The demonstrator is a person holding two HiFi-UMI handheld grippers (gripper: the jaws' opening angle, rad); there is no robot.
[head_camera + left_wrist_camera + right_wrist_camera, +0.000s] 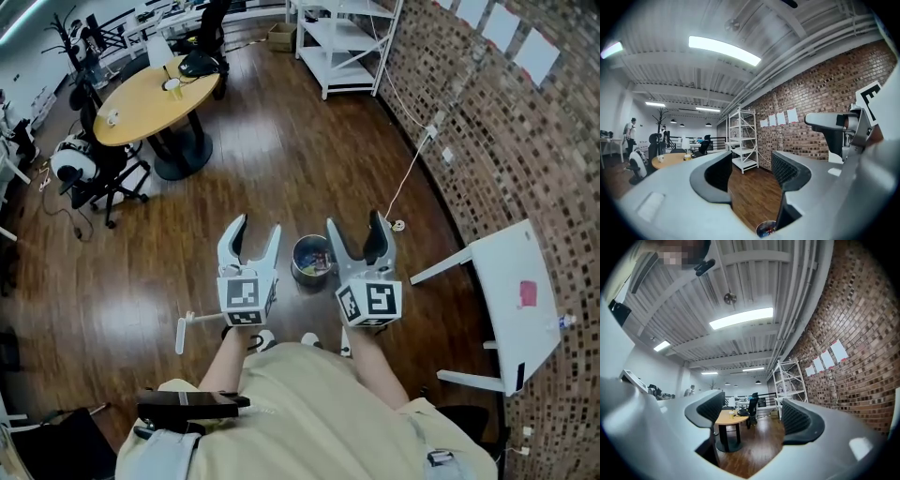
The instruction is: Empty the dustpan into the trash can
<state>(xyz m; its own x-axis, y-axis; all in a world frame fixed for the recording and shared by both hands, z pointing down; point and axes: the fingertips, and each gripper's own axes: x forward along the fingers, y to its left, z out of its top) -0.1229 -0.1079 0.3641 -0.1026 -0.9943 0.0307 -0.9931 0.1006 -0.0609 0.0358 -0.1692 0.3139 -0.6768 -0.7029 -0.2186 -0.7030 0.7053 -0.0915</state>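
Observation:
A small round metal trash can (312, 260) with colourful scraps inside stands on the wood floor, and its rim peeks in at the bottom of the left gripper view (765, 228). My left gripper (257, 230) hovers just left of the can, open, with nothing between its fingers (750, 164). My right gripper (354, 225) hovers just right of it, also open and empty (752, 413). A white handled item (192, 323) lies on the floor low on the left, partly hidden by the left gripper. I cannot tell whether it is the dustpan.
A white table (511, 300) stands tipped against the brick wall on the right. A round wooden table (155, 98) with office chairs sits far left. White shelving (342, 37) stands at the back. A white cable (408, 183) runs down the wall to the floor.

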